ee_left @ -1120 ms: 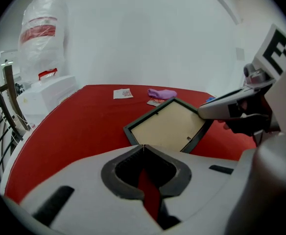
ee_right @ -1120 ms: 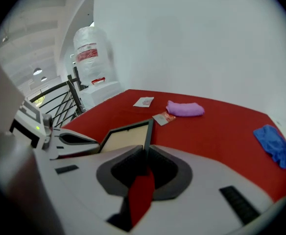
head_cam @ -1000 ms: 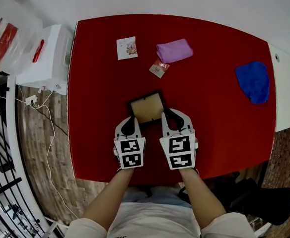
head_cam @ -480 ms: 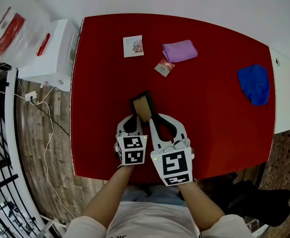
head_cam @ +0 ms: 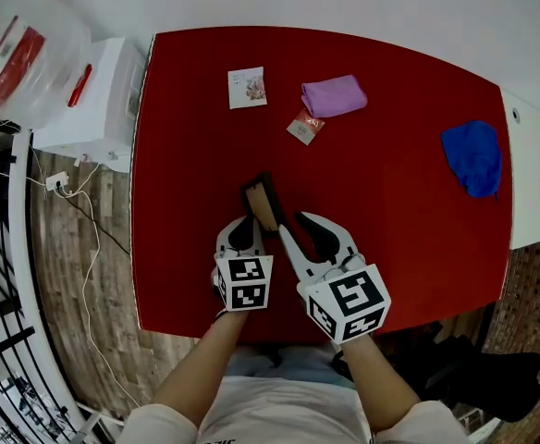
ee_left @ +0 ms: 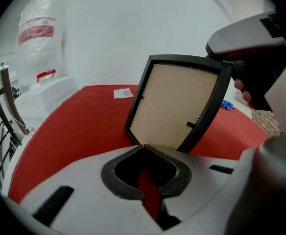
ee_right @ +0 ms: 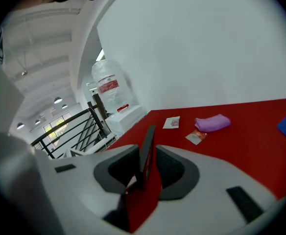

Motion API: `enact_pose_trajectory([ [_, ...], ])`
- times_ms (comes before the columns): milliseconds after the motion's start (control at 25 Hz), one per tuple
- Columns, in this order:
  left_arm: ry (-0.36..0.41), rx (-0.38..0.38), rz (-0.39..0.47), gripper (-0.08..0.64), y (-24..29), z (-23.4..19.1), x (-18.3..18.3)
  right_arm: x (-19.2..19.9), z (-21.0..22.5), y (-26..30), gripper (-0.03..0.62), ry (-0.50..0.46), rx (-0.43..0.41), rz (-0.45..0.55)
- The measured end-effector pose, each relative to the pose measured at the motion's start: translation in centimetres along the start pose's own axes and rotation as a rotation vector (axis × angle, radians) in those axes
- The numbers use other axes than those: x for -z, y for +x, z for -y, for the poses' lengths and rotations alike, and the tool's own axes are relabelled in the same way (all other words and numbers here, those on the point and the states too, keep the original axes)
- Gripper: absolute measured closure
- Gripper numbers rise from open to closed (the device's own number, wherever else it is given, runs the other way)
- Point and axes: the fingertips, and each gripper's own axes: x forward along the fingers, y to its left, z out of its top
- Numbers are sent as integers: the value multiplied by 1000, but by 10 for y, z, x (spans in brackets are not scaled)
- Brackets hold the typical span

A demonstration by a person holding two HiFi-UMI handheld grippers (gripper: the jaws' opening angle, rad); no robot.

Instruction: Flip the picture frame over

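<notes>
The black picture frame point(head_cam: 263, 200) stands tilted up on one edge on the red table point(head_cam: 399, 239). In the left gripper view its brown backing point(ee_left: 177, 109) faces me. My left gripper point(head_cam: 250, 222) is shut, with its tips point(ee_left: 143, 146) against the frame's lower edge. My right gripper point(head_cam: 300, 220) has just been opening. The right gripper view shows the frame point(ee_right: 146, 153) edge-on in the gap between its jaws, and the pads do not press on it. One of the right gripper's fingers point(ee_left: 246, 35) is at the frame's upper right corner.
At the far side of the table lie a small printed card point(head_cam: 247, 87), a purple cloth point(head_cam: 333, 94) and a small packet point(head_cam: 305, 126). A blue cloth point(head_cam: 474, 155) lies at the right edge. A white box point(head_cam: 90, 100) and a plastic bag point(head_cam: 16, 54) are left of the table.
The frame has gone from lying flat to standing on its edge. The right gripper has come up and rolled, and its jaws have spread. The left gripper has stayed in place.
</notes>
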Motion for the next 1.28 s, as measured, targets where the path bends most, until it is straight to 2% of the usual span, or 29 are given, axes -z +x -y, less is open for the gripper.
enact_pose_trajectory([
  [120,8,0,4,549,1,0,-1,2,-9,2,476,8,-38,-17],
  [240,6,-2,7,549,1,0,-1,12,-10,6,460,-14,-13,-51],
  [400,-12,8,2,549,-1,-1,-3,17,-8,10,512,-21,20,-58],
  [480,-42,7,3,549,-9,-7,-7,15,-11,11,524,-30,25,-56],
  [600,-135,-4,38,549,-36,-29,-24,14,-20,12,525,-81,34,-58],
  [720,-204,54,68,546,-63,-41,-50,12,-29,13,525,-122,50,-49],
  [840,-195,132,95,507,-86,-36,-79,12,-38,14,525,-161,67,-39],
  [1000,-249,233,96,452,-97,-20,-98,14,-50,16,525,-218,100,-12],
  [1280,-210,246,64,438,-96,-22,-104,19,-71,17,525,-316,139,-3],
])
